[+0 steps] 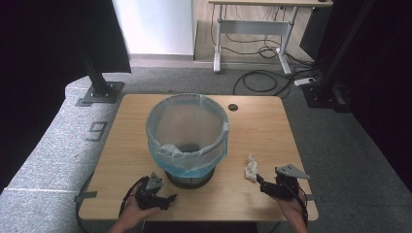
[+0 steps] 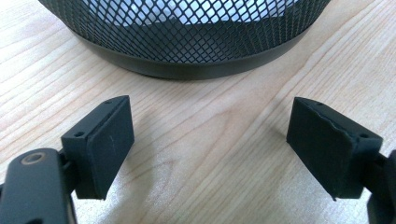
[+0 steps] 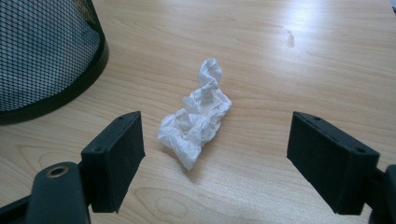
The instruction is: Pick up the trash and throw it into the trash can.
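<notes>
Mesh bin (image 1: 188, 141) with blue liner blocks table (image 1: 272, 131) centre, just ahead of left gripper (image 2: 210, 149). Bare wood between its wide-apart jaws. Right gripper (image 3: 215, 154) has open wood ahead, crumpled tissue (image 3: 196, 123) lying between spread jaws, bin off to its left.

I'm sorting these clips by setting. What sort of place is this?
Probably an office or lab set up for recording. A small wooden table stands on grey carpet between black frame posts, and a desk with loose cables under it sits behind.
</notes>
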`<state>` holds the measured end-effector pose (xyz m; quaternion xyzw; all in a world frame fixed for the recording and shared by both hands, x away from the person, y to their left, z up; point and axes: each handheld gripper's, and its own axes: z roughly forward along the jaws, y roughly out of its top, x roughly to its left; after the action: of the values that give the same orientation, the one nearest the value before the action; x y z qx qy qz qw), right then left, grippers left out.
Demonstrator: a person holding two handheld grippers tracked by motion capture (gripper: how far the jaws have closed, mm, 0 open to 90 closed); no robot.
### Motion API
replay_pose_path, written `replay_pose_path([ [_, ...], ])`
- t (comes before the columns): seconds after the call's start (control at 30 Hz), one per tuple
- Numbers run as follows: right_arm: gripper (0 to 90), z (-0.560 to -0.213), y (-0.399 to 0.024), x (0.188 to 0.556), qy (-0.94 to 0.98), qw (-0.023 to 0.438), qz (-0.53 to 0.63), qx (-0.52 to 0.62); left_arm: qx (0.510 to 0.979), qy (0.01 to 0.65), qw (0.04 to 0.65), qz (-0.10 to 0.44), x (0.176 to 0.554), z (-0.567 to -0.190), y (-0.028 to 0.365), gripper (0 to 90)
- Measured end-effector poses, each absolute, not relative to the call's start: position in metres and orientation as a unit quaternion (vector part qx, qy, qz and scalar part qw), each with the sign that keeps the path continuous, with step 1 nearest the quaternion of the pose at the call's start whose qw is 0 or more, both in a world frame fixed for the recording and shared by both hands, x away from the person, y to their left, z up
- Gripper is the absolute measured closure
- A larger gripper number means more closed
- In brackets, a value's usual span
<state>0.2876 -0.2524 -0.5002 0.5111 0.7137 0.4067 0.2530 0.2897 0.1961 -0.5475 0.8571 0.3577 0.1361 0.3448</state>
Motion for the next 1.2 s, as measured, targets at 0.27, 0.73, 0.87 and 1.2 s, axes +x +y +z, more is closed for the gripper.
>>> replay_pose_path([
  [0.27,22.4,-0.5,-0.26,0.277,0.713,0.254,0.41,0.508,0.857,0.357,0.345,0.136,0.29,-0.547,0.196,14.9],
  [0.73,24.3,-0.501,-0.268,0.279,0.706,0.265,0.41,0.514,0.859,0.354,0.345,0.135,0.29,-0.547,0.198,14.8],
  [0.87,24.3,-0.501,-0.268,0.279,0.704,0.265,0.41,0.515,0.859,0.354,0.345,0.135,0.29,-0.547,0.198,14.9],
  [1.2,24.0,-0.503,-0.268,0.281,0.708,0.265,0.404,0.515,0.859,0.354,0.345,0.135,0.29,-0.547,0.198,14.8],
])
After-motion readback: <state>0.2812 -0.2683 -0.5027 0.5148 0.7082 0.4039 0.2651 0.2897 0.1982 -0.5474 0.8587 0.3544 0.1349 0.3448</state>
